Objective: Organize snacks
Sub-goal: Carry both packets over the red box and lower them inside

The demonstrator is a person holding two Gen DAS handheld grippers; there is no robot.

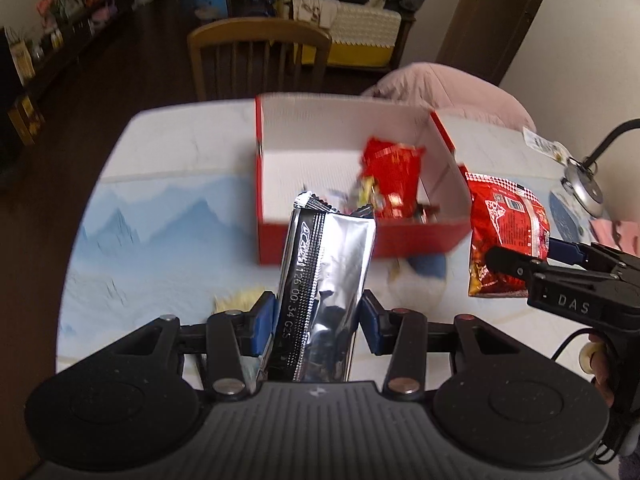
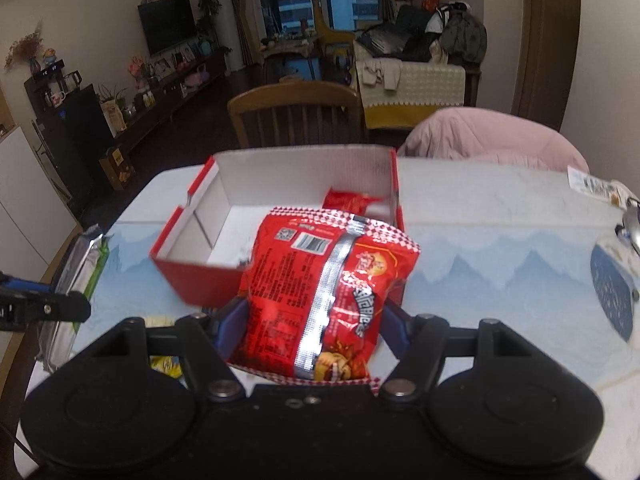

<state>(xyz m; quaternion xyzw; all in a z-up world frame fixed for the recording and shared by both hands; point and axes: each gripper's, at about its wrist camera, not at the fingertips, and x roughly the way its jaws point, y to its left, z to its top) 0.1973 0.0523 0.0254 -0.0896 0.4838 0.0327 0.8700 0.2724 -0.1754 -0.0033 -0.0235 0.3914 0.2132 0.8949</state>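
Left gripper (image 1: 318,316) clamps silver pack (image 1: 326,292), right gripper (image 2: 312,320) clamps red bag (image 2: 320,300); both held before red box (image 2: 192,280). Box contents blurred, partly hidden behind packs.

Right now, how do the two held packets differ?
The silver foil packet in the left gripper is narrow and long; the red snack bag in the right gripper is wider and puffier. Silver is near-plain with printed codes; red is densely printed with a barcode. Both are clamped, short of the red box.
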